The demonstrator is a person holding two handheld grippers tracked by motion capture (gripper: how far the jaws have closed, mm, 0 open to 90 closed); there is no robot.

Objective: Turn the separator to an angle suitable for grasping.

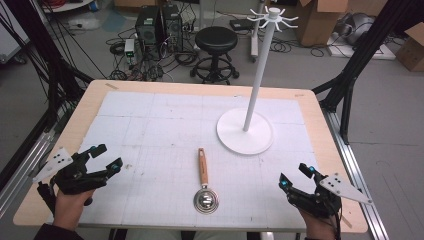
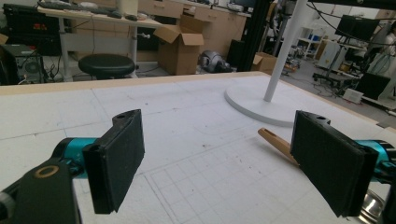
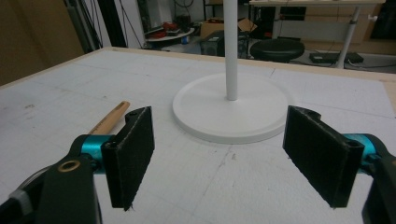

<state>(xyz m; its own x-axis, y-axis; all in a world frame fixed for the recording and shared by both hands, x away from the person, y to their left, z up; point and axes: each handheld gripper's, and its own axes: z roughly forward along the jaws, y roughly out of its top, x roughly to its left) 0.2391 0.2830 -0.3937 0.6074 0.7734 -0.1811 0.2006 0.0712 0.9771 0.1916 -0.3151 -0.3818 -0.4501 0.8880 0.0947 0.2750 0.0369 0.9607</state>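
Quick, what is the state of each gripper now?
Left gripper: open, holding nothing.
Right gripper: open, holding nothing.

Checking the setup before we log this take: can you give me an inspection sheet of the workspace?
Surface: wooden table covered by a white gridded mat, with small dark specks in the left gripper view.
Job's things: ladle with a wooden handle and metal bowl lies flat at mat centre; white hook stand upright behind it, hooks bare.
Clutter: nothing seen.
Grippers: left gripper and right gripper both open, holding nothing, apart from the ladle.
Cables: tangled on the floor near the computer towers.
Surroundings: black stool, cardboard boxes, black frame struts.
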